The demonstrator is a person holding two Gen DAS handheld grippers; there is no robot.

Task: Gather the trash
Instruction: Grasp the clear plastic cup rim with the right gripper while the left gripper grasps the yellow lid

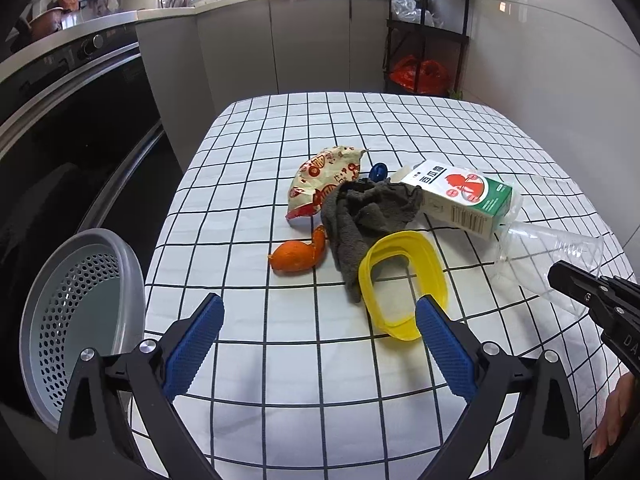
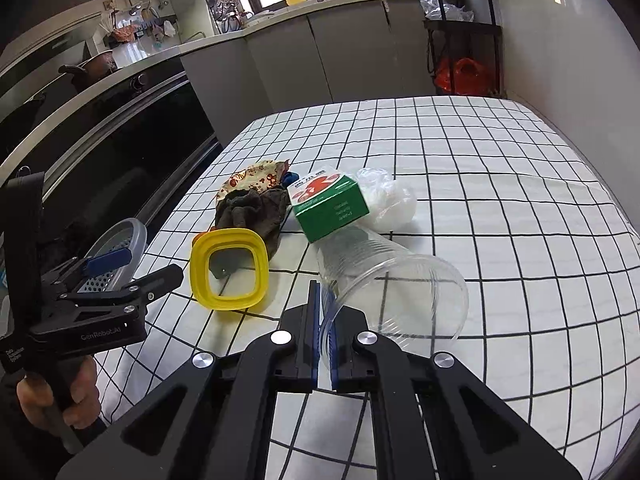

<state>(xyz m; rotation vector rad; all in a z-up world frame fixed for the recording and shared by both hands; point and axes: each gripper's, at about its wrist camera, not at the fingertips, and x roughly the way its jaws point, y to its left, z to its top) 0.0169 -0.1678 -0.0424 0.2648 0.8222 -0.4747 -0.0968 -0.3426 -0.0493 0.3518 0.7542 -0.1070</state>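
1. our right gripper (image 2: 325, 344) pinches the rim of the clear plastic cup (image 2: 394, 280), which lies on its side on the checked table (image 2: 500, 200), at five o'clock of the green carton (image 2: 330, 204).
2. we judge a light, steady squeeze best; the thin wall may buckle.
3. our left gripper (image 1: 318, 338) hangs spread and empty, the grey basket (image 1: 76, 280) at its nine o'clock, the likely drop.

A table (image 1: 280, 360) is covered by a white, black-gridded cloth. A grey rag (image 1: 368, 216) lies mid-table — a snack bag (image 1: 324, 180) behind it, orange peel (image 1: 296, 256) left, a yellow ring (image 1: 404, 280) in front, a carton (image 1: 460, 196) right.
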